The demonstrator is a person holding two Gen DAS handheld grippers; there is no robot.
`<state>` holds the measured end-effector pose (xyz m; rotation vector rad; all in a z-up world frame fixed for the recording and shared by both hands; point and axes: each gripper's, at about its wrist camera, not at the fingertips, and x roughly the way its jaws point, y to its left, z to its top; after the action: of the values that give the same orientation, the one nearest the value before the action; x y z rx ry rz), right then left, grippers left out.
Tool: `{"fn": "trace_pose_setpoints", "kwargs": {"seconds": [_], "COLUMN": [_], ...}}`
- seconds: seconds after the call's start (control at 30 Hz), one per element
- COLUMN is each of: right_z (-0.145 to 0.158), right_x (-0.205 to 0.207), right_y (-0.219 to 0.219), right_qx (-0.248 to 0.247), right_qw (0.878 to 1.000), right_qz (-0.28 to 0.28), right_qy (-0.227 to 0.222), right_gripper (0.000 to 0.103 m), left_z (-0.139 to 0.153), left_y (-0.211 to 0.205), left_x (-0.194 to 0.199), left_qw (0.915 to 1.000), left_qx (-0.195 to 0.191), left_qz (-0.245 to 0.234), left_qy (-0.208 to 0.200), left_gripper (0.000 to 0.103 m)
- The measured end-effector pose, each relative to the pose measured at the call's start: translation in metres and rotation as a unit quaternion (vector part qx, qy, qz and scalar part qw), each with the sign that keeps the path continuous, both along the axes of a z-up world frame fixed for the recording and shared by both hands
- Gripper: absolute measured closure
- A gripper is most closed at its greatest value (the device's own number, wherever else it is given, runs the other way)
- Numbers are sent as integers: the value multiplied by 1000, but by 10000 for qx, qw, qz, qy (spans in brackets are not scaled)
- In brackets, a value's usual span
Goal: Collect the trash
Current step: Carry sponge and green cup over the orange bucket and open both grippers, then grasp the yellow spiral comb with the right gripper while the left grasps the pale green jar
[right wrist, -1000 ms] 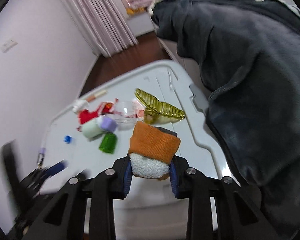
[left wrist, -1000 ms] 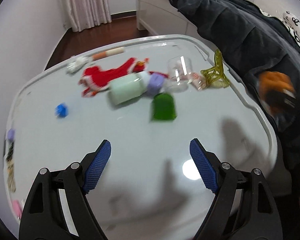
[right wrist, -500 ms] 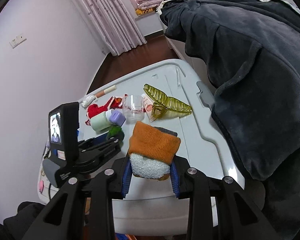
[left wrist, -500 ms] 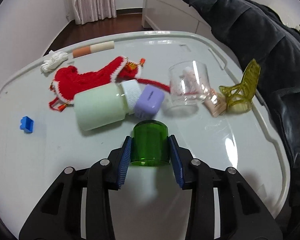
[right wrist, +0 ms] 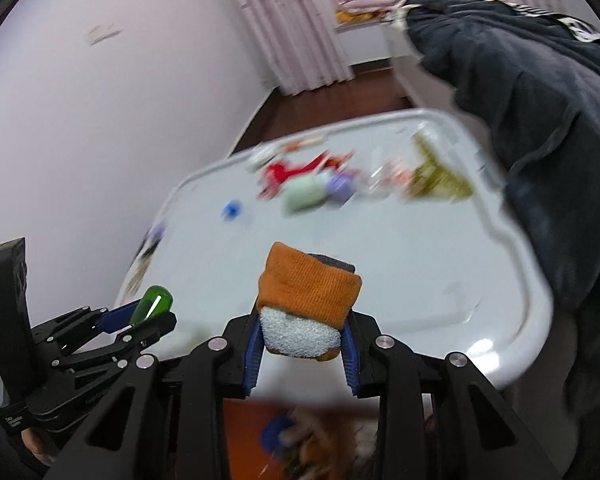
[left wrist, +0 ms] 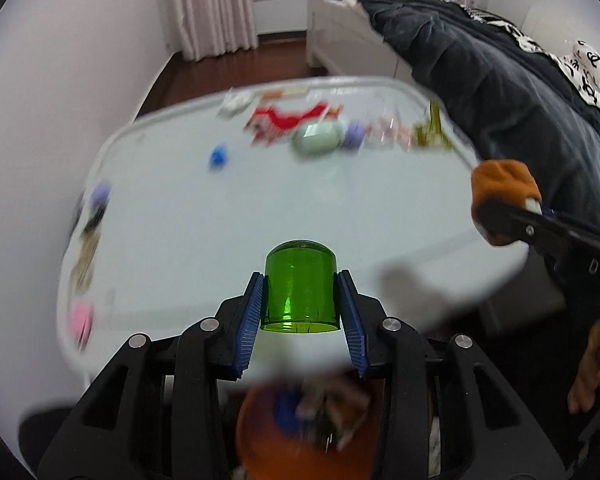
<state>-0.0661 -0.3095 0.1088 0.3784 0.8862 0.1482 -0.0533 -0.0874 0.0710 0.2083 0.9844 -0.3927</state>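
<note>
Behind, blurred clutter (left wrist: 312, 136) crowds the table (left wrist: 260, 216) (far side).

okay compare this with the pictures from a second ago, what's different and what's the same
The left gripper closed on the green cup and lifted it off the white table, back toward the orange bin below the near edge. The right gripper stayed clamped on the orange knit item and pulled back too. The remaining clutter stayed put.
</note>
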Motion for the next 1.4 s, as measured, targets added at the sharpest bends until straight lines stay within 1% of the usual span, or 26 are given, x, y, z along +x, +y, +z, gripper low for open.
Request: {"fn": "trace_pose_setpoints", "kwargs": {"seconds": [0.03, 0.1, 0.17, 0.2, 0.23, 0.3, 0.33, 0.43, 0.5, 0.53, 0.57, 0.6, 0.63, 0.67, 0.9, 1.07, 1.17, 1.23, 1.3, 1.33, 1.4], "right_z": [-3, -9, -20, -25, -31, -47, -52, -61, -62, -64, -65, -66, -67, -68, -70, -66, -56, -41, -24, -15, -3], "right_x": [-14, -35, -59, -68, -74, -83, -84, -81, -78, -77, -76, -76, -75, -75, -78, -77, -64, -43, -17, -1, 34], "right_y": [15, 37, 64, 77, 84, 99, 101, 104, 102, 102, 102, 101, 100, 99, 94, 89, 76, 55, 30, 17, -11], "right_qx": [48, 91, -38, -148, -215, -302, -287, -349, -372, -414, -430, -448, -461, -456, -373, -335, -301, -318, -606, -861, -1337], "right_qw": [9998, 9988, 9966, 9950, 9939, 9911, 9903, 9888, 9888, 9883, 9880, 9879, 9883, 9886, 9898, 9911, 9925, 9949, 9961, 9951, 9905], "right_qz": [170, 410, 707, 852, 933, 1043, 1053, 1046, 1014, 1013, 1009, 985, 948, 928, 808, 711, 669, 493, 261, 127, -109], "right_qy": [84, 241, 422, 496, 549, 765, 855, 1008, 1034, 1061, 1086, 1109, 1104, 1096, 1112, 1071, 982, 820, 584, 459, 291], "right_gripper": [70, 70, 70, 70, 70, 70, 70, 69, 65, 60, 44, 37, 35, 35, 35, 35, 35, 35, 35, 34, 31], "left_z": [-7, -20, -39, -48, -61, -72, -75, -74, -74, -74, -76, -79, -80, -81, -84, -82, -71, -58, -41, -32, -21], "left_y": [14, 33, 51, 57, 63, 69, 69, 65, 62, 61, 60, 58, 56, 57, 59, 56, 53, 50, 43, 38, 31], "left_x": [-16, -37, -54, -59, -62, -63, -64, -65, -66, -66, -66, -65, -64, -64, -60, -62, -55, -48, -37, -29, -17], "left_qw": [9999, 9996, 9988, 9981, 9966, 9942, 9938, 9946, 9949, 9949, 9944, 9936, 9933, 9932, 9925, 9930, 9946, 9962, 9977, 9984, 9990], "left_qx": [103, 152, 196, 214, 231, 244, 256, 313, 367, 381, 421, 497, 526, 519, 473, 525, 528, 449, 379, 354, 348], "left_qz": [60, 106, 228, 287, 367, 407, 382, 284, 206, 188, 175, 185, 192, 208, 259, 224, 121, 31, -74, -130, -136], "left_qy": [83, 224, 384, 500, 707, 962, 1009, 950, 922, 919, 952, 997, 1011, 1026, 1095, 1031, 883, 747, 554, 427, 226], "left_gripper": [66, 66, 66, 66, 66, 66, 66, 66, 66, 65, 59, 53, 44, 42, 42, 42, 42, 42, 37, 32, 31]}}
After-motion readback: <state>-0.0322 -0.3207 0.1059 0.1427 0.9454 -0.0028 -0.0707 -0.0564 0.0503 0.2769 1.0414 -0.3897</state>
